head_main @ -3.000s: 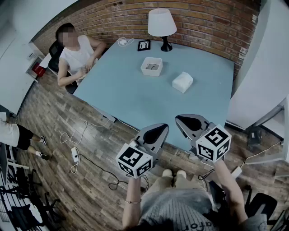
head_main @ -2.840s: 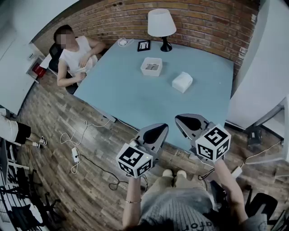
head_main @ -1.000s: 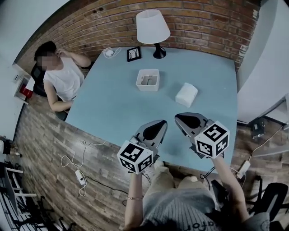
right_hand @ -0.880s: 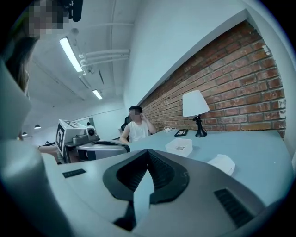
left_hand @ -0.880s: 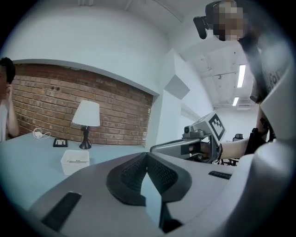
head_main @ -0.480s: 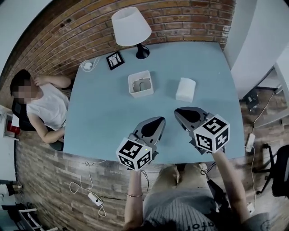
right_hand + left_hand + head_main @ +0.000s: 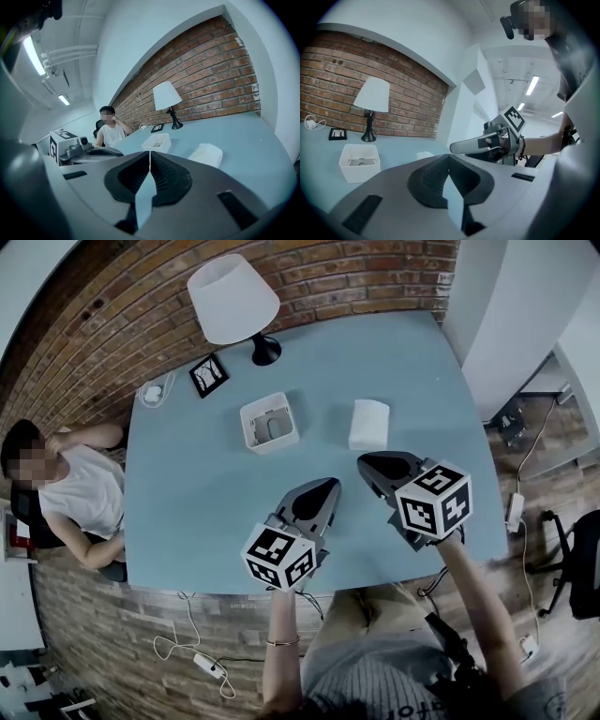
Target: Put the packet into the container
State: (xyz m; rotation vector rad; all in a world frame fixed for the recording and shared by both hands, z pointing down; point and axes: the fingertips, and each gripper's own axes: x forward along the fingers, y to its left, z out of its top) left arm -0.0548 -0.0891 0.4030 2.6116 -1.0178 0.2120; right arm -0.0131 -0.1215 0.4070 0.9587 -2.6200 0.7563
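A white packet [image 7: 368,424] lies flat on the blue table [image 7: 187,502], right of centre. The white open container [image 7: 269,422] stands to its left, apart from it, with something small and grey inside. My left gripper [image 7: 328,487] and right gripper [image 7: 366,463] hover side by side over the table's near part, short of both objects, both shut and empty. In the right gripper view the packet [image 7: 205,154] lies ahead to the right of the gripper [image 7: 150,152] and the container [image 7: 156,142] is straight ahead. In the left gripper view the container [image 7: 359,161] is far left of the gripper [image 7: 449,157].
A white-shaded lamp [image 7: 232,298], a small picture frame [image 7: 208,374] and a coiled white cable [image 7: 152,393] stand at the table's far edge by the brick wall. A person [image 7: 66,493] sits at the table's left side. Cables lie on the wooden floor [image 7: 187,652].
Both grippers have moved forward from above the floor to over the table's near part. The table, packet and container now appear closer. The seated person has raised a hand to the head.
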